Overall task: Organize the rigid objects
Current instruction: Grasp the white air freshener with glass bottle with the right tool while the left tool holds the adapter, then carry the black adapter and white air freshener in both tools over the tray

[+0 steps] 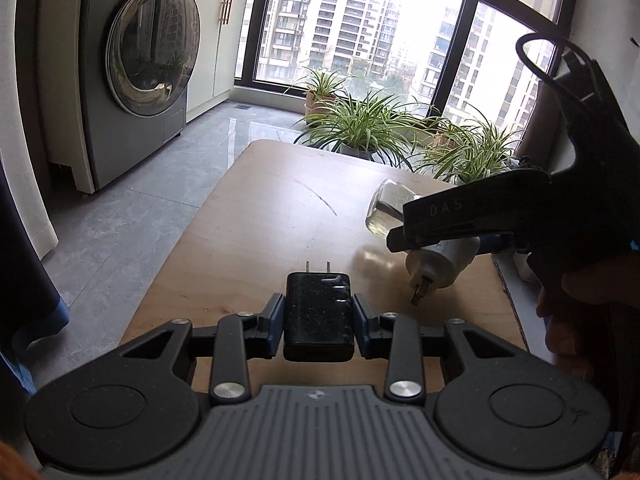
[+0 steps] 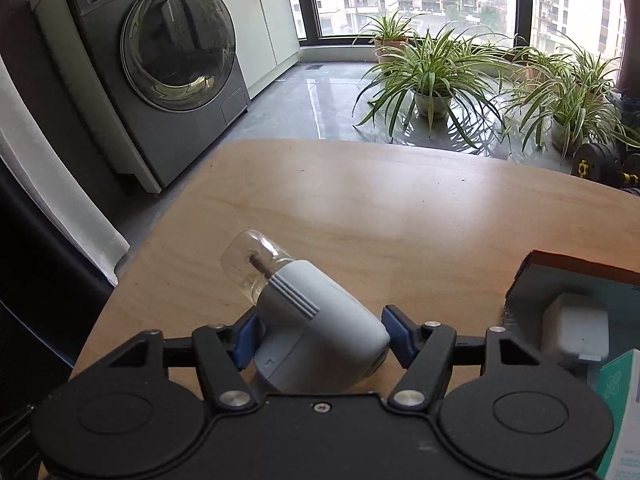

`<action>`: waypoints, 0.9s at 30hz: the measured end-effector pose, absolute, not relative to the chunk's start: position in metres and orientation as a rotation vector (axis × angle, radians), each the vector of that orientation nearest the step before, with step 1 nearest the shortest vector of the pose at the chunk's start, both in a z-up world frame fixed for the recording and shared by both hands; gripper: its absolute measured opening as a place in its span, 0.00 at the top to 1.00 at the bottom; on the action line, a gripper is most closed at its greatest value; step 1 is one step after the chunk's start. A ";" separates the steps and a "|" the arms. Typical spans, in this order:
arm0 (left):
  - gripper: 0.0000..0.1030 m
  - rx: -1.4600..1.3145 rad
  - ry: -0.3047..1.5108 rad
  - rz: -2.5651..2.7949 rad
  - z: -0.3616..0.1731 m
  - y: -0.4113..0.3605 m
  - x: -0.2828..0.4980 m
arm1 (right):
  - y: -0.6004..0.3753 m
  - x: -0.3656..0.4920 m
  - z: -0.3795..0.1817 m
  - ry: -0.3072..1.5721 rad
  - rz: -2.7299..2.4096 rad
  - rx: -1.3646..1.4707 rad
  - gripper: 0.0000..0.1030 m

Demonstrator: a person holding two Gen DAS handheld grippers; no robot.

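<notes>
The washing machine (image 2: 168,68) is the largest thing before me; it stands on the floor past the far left corner of the wooden table (image 2: 400,208). Spider plants in pots (image 2: 432,76) stand along the window, behind the table's far edge. At the right edge of the table, an open box (image 2: 568,280) holds a white adapter (image 2: 576,328), close beside my right gripper (image 2: 320,334).

In my left gripper (image 1: 319,316) I hold a black charger (image 1: 319,320), clenched between both pads above the near part of the table, prongs pointing away from me. My right gripper's pads stand on both sides of the grey plug-in vaporizer (image 2: 316,336) with its clear bottle (image 2: 254,264); the left pad touches it, but at the right pad I see a small gap. The vaporizer is just right of the charger.
</notes>
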State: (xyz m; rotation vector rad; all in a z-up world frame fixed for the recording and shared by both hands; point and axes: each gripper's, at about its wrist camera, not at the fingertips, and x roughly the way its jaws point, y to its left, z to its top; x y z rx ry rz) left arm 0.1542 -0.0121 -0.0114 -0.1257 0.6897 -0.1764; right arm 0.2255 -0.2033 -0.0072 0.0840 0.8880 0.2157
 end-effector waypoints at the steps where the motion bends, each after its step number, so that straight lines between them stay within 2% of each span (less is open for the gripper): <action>1: 0.65 -0.123 0.687 -0.180 -0.010 -0.014 0.153 | -0.206 0.218 -0.002 0.873 0.218 0.091 0.25; 12: 0.65 -0.073 0.643 -0.218 0.023 -0.036 0.131 | -0.260 0.119 0.060 0.732 0.124 0.116 0.25; 27: 0.65 -0.022 0.635 -0.350 0.047 -0.089 0.081 | -0.330 -0.002 0.080 0.664 -0.041 0.187 0.25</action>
